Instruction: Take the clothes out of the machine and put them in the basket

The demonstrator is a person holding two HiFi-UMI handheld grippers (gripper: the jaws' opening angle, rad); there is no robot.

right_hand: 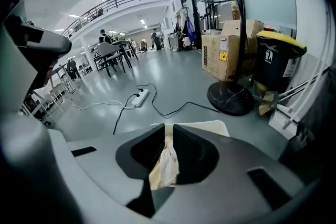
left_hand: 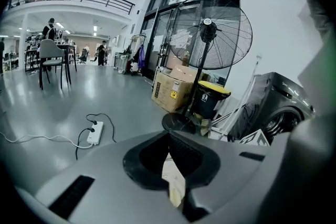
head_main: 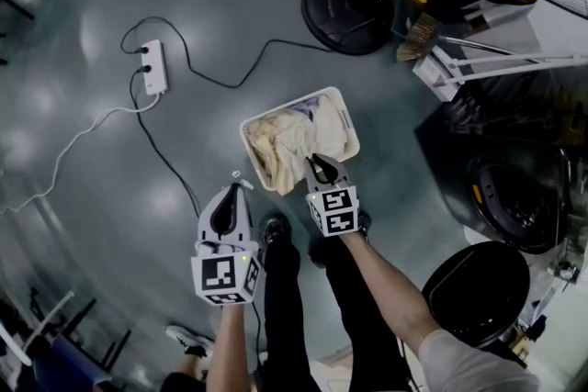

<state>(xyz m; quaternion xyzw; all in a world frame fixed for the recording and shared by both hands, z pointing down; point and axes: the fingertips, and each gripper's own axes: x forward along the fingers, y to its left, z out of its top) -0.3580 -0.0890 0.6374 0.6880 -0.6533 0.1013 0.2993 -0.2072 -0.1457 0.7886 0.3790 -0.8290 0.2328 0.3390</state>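
1. Two grippers hang clear of the load. Your right gripper is just above the near rim of the basket, and your left gripper is beside it over the floor.
2. Right fingers are nearly together. Pale cloth shows in the slit between them. I judge that to be the pile below seen through the gap, since nothing hangs from them in the head view.
3. Left fingers are closed too, and I can see nothing held in them.
4. Clothes lie heaped in the basket, cream and white. I cannot count the separate pieces.
5. Risk: a fold caught in the right fingers would drag out onto the floor when you swing away.
6. Risk: the black cable runs close past your feet, and a step toward the machine could catch it.
7. Risk: the drum looks dark, so you could miss a leftover piece.
8. Count: one basket, one machine, one power strip, one fan base, two grippers.
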